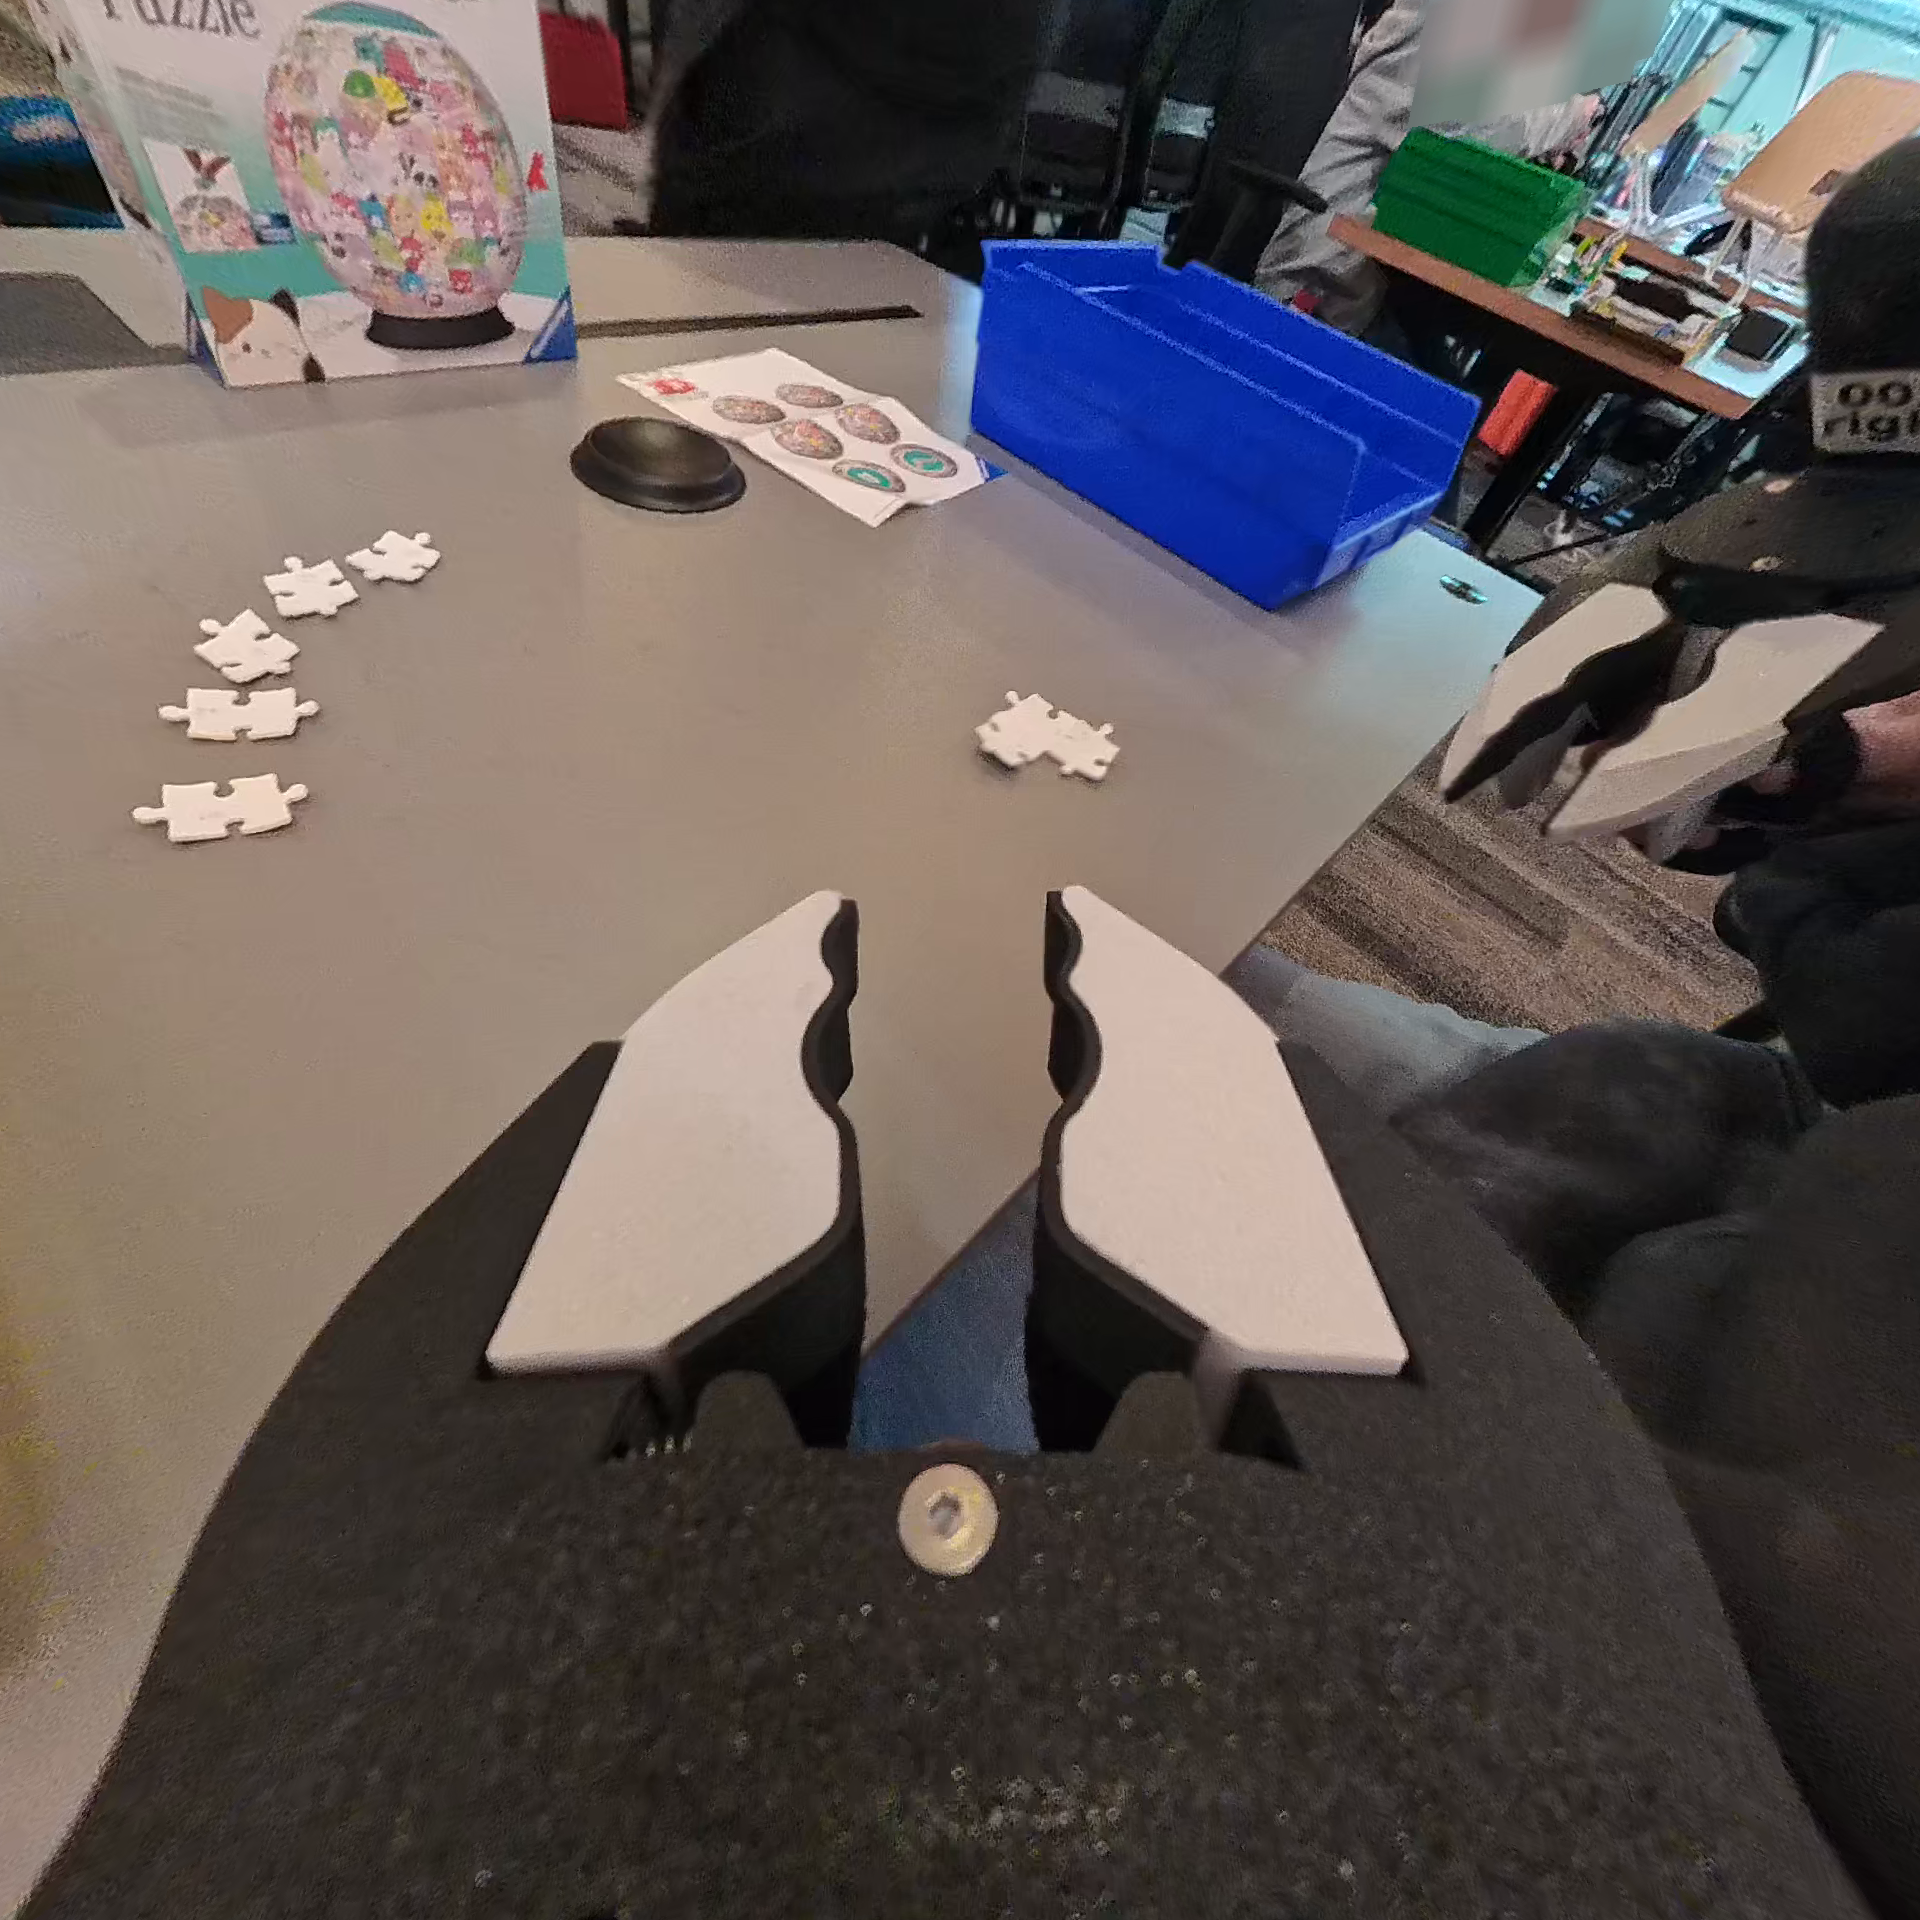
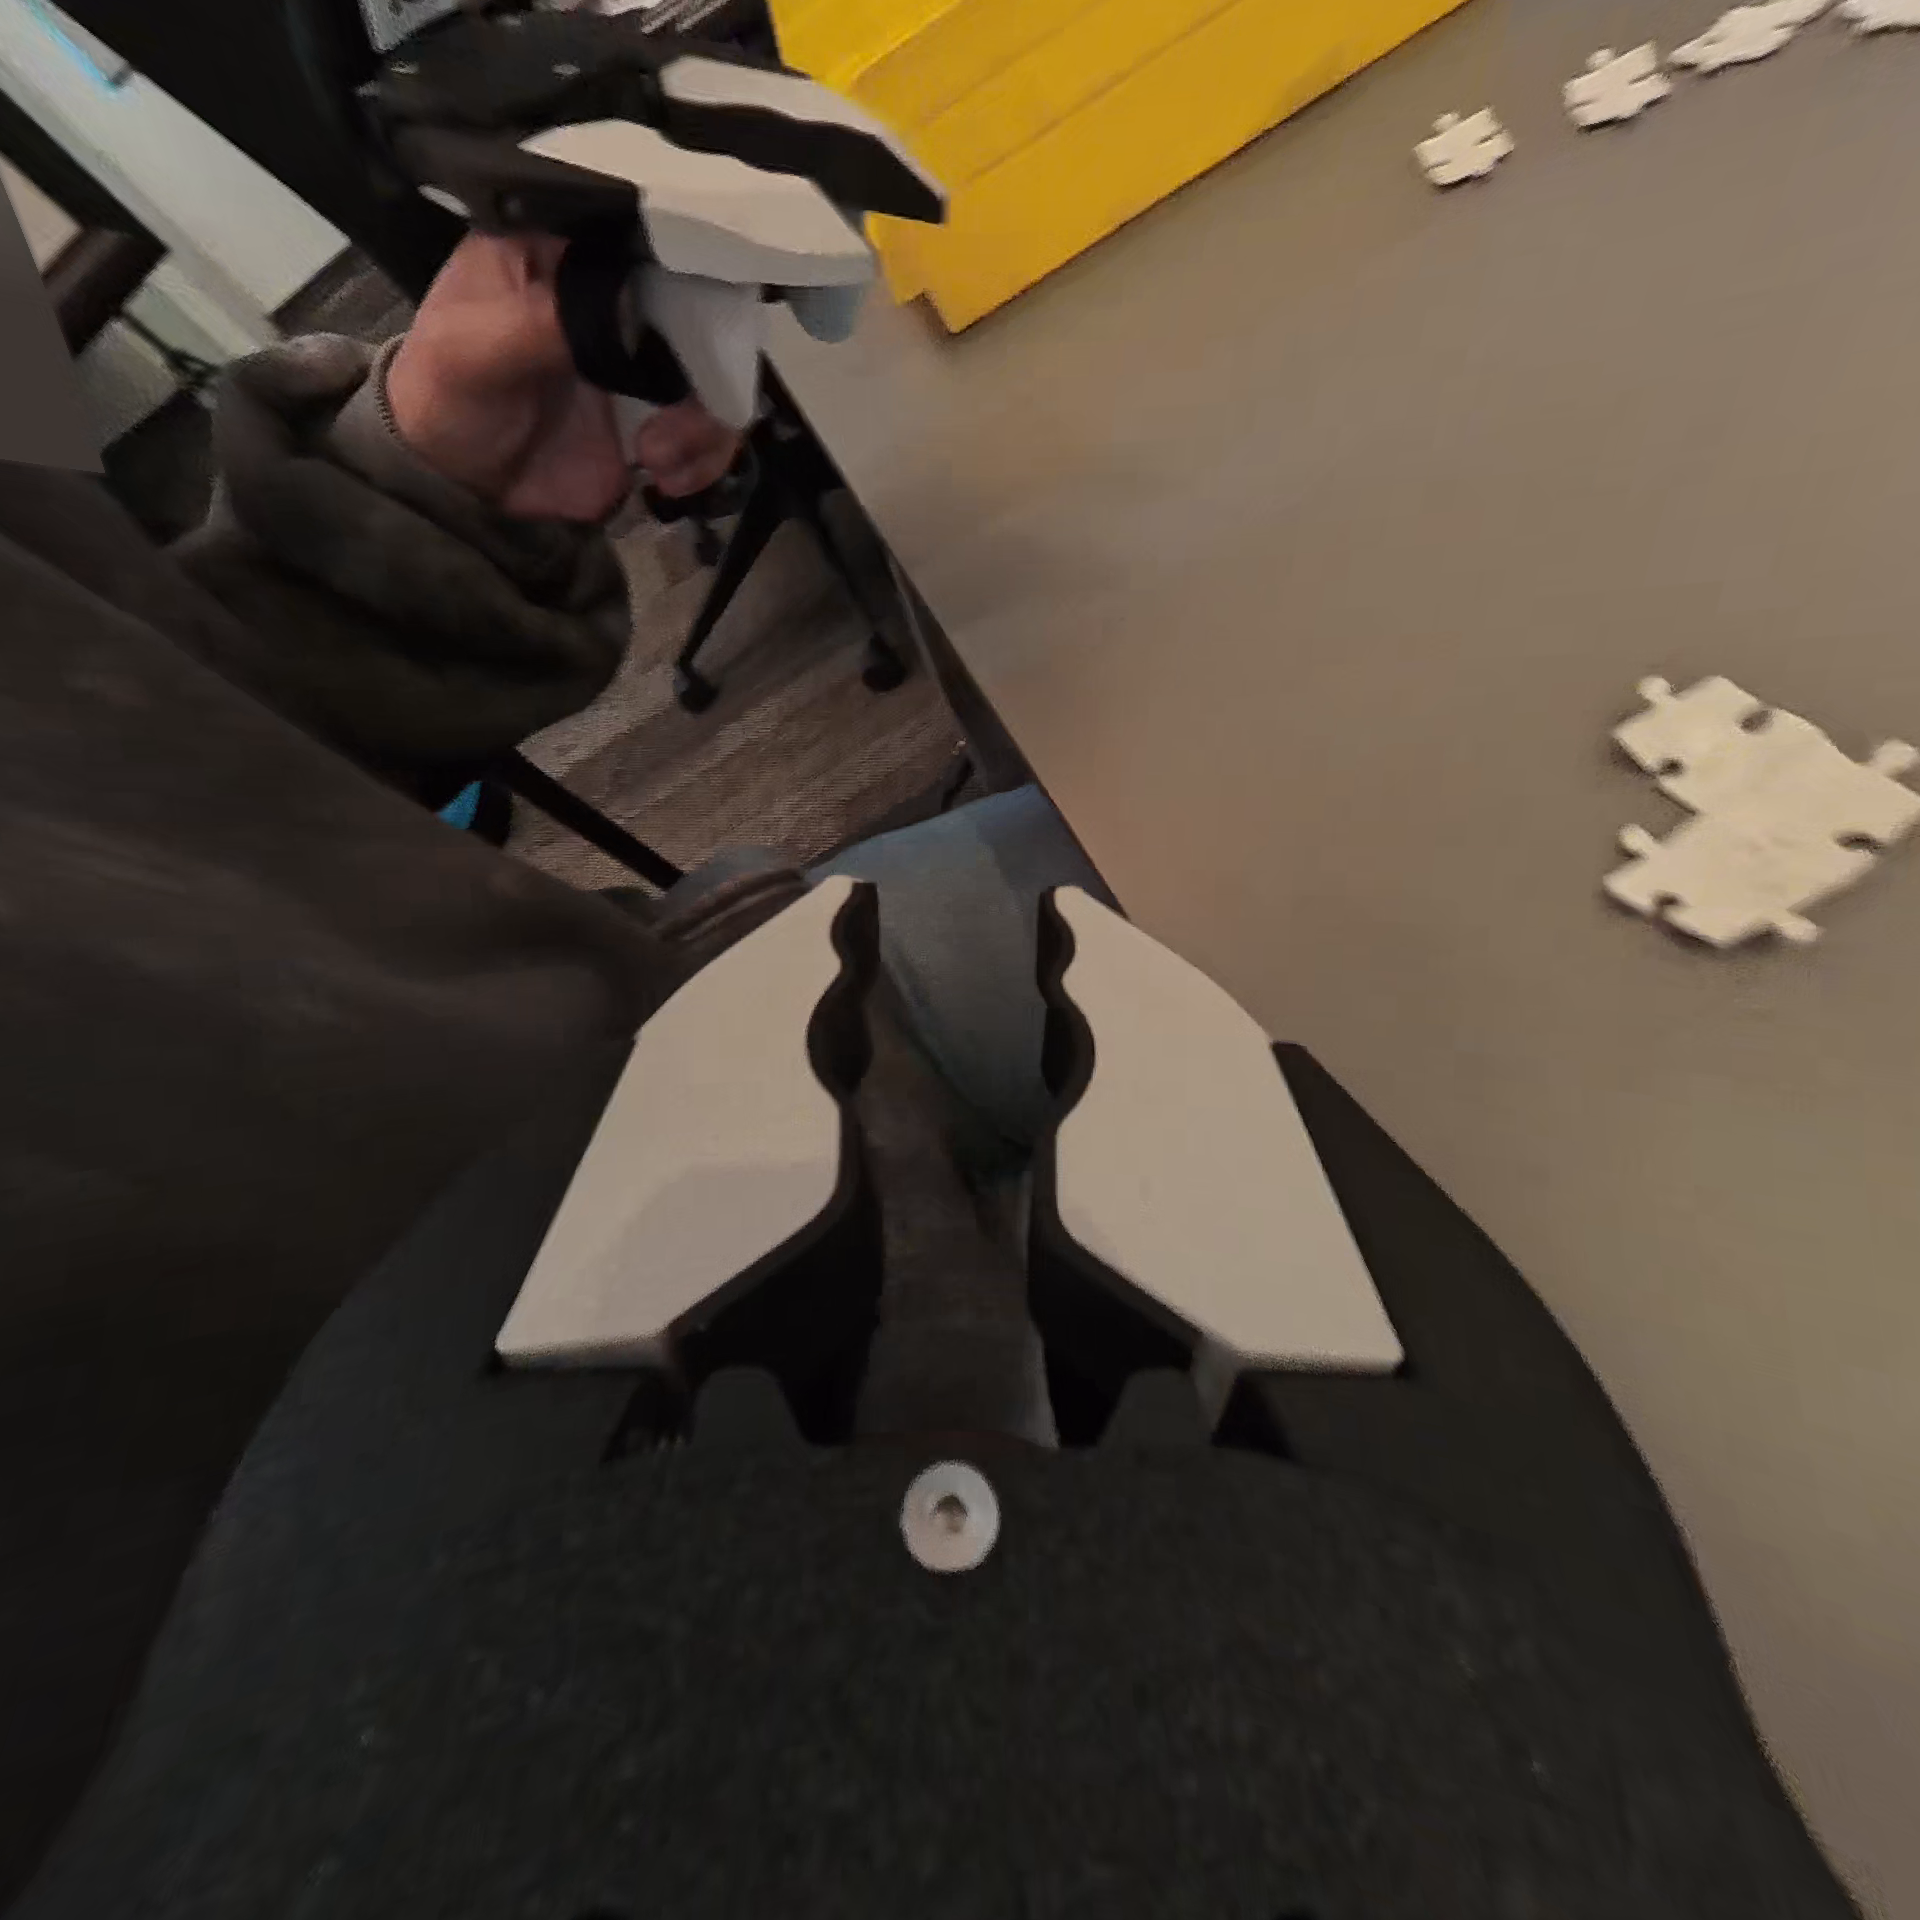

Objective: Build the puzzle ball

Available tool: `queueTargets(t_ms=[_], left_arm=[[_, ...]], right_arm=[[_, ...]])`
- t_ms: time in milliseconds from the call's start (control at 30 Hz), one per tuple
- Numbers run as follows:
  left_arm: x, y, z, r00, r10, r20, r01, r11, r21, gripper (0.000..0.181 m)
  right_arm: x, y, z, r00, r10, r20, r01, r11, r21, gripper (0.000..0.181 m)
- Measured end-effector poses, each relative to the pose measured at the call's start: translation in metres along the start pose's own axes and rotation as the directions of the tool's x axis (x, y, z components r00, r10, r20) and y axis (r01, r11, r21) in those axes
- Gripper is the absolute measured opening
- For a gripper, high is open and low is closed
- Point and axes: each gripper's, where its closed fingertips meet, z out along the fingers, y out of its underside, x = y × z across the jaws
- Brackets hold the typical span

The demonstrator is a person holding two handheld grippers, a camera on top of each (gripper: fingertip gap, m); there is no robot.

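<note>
Hovering by the table [image 1: 623, 935] edge, both grippers [image 1: 951, 899] [image 2: 956, 894] gape empty.

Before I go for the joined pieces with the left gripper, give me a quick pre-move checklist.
1. Left gripper open and empty: ok.
2. Right gripper open and empty, off the table edge: ok.
3. Joined pieces flat on the grey table, nothing touching them: ok.
4. Path ahead clear: ok.
5. Five loose pieces apart, white side up: ok.
6. Printed sides readable: cannot tell.
</note>
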Motion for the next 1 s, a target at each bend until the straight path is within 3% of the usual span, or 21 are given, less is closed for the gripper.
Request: queueTargets(t_ms=[33,133,300,467,567,800,900,1000], left_arm=[[0.008,0.0,-0.003,1.0,0.005,0.0,-0.005,1.0,0.014,0.034],[0.036,0.01,-0.015,0.999,-0.024,-0.022,0.024,0.999,0.027,0.034],[0.07,0.03,-0.04,0.996,0.074,0.052,-0.074,0.997,0.001,0.034],[0.087,0.045,-0.052,0.992,0.108,0.065,-0.107,0.994,-0.018,0.034],[0.083,0.065,-0.063,0.985,0.117,0.126,-0.107,0.991,-0.083,0.046],[0.081,0.069,-0.08,0.962,0.149,0.229,-0.139,0.989,-0.058,0.062],[0.073,0.083,-0.087,0.961,0.112,0.252,-0.09,0.991,-0.099,0.071],[0.065,0.084,-0.093,0.959,0.09,0.269,-0.071,0.994,-0.078,0.068]], right_arm=[[0.001,0.006,-0.005,0.999,-0.014,-0.029,0.014,1.0,0.003,0.029],[0.003,0.03,-0.011,0.988,-0.08,-0.131,0.079,0.997,-0.006,0.028],[-0.021,0.072,-0.011,0.996,-0.042,-0.081,0.046,0.998,0.053,0.027],[-0.031,0.103,-0.016,0.99,-0.051,-0.133,0.055,0.998,0.028,0.029],[-0.032,0.106,-0.028,0.966,-0.104,-0.237,0.113,0.993,0.028,0.029],[-0.028,0.112,-0.042,0.923,-0.159,-0.351,0.165,0.986,-0.013,0.031],[-0.025,0.102,-0.038,0.932,-0.147,-0.331,0.165,0.986,0.025,0.031],[-0.016,0.107,-0.03,0.947,-0.101,-0.304,0.111,0.994,0.015,0.031]])
